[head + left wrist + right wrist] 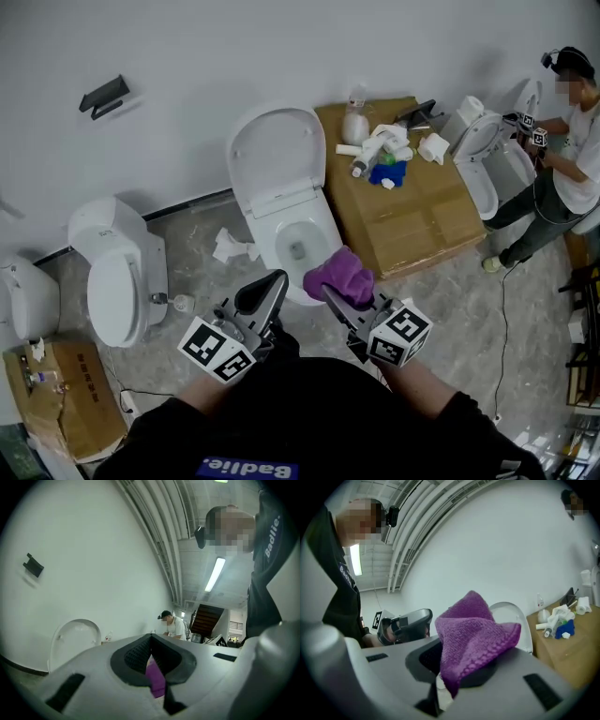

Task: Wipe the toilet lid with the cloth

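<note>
A white toilet stands against the wall with its lid (277, 155) raised upright over the open bowl (298, 246). My right gripper (330, 295) is shut on a purple cloth (339, 275), held just in front of the bowl's front rim. In the right gripper view the cloth (473, 634) bunches up over the jaws, with the lid (518, 620) behind it. My left gripper (272, 286) is shut with nothing in it, close beside the right one. In the left gripper view the lid (75, 639) stands at the left, and a strip of purple shows through the gap under the jaw tips.
A cardboard box (403, 234) right of the toilet carries bottles and paper. A second toilet (117, 277) stands at the left, with crumpled tissue (230, 246) on the floor between. A person (562, 159) works at another toilet (483, 150) at the far right.
</note>
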Demonstrator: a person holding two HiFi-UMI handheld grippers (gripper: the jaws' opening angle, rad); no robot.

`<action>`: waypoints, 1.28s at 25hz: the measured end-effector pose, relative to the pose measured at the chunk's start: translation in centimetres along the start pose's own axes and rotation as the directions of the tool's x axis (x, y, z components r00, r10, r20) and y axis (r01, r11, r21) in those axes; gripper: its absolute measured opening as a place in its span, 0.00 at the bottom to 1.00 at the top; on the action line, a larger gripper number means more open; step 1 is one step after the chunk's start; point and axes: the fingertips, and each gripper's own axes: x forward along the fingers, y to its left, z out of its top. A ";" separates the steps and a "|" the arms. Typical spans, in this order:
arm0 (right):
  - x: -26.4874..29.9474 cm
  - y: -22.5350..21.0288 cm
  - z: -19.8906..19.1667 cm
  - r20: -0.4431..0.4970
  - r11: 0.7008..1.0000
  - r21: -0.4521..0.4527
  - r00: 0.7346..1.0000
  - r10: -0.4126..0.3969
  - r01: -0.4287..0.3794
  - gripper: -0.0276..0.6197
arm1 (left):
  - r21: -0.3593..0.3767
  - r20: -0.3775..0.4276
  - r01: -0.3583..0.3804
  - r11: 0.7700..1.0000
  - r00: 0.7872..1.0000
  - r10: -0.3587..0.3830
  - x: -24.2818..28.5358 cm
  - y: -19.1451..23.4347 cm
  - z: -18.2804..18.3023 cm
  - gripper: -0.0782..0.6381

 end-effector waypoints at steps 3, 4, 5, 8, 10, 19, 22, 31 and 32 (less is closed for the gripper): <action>4.2 -1.4 1.7 0.010 1.000 0.010 1.000 -0.030 0.029 0.13 | -0.015 -0.022 0.025 1.000 0.999 -0.025 1.3 4.6 1.5 0.13; 5.5 -1.8 2.3 0.017 0.999 0.006 0.999 -0.031 0.031 0.13 | -0.011 -0.031 0.029 1.000 0.999 -0.029 1.6 6.1 1.9 0.13; 6.7 -2.1 2.8 0.023 0.999 0.002 0.999 -0.033 0.033 0.13 | -0.007 -0.040 0.030 1.000 0.999 -0.031 2.0 7.4 2.2 0.13; 8.9 -3.6 3.6 0.028 0.999 0.006 0.998 -0.051 0.051 0.13 | -0.009 -0.056 0.025 1.000 0.998 -0.025 3.1 10.4 2.5 0.13; 9.7 -4.8 3.8 0.023 0.998 0.009 0.998 -0.062 0.061 0.13 | -0.020 -0.054 0.016 1.000 0.998 -0.017 4.1 11.9 2.3 0.13; 11.5 -11.1 4.9 0.014 0.999 0.028 0.999 -0.035 0.035 0.13 | -0.014 -0.095 -0.083 0.996 0.992 0.082 8.5 15.1 0.8 0.13; 11.9 -13.2 5.2 0.027 0.999 0.042 1.000 -0.014 0.012 0.13 | 0.013 -0.107 -0.135 0.991 0.985 0.136 9.6 16.2 0.6 0.13; 15.9 -18.0 3.0 0.017 1.000 0.012 1.000 0.015 -0.015 0.13 | 0.086 -0.090 -0.272 0.958 0.956 0.279 11.1 22.2 -0.8 0.13; 16.7 -18.3 2.5 0.014 1.000 0.004 1.000 0.014 -0.014 0.13 | 0.104 -0.096 -0.280 0.954 0.952 0.290 11.0 23.2 -1.1 0.13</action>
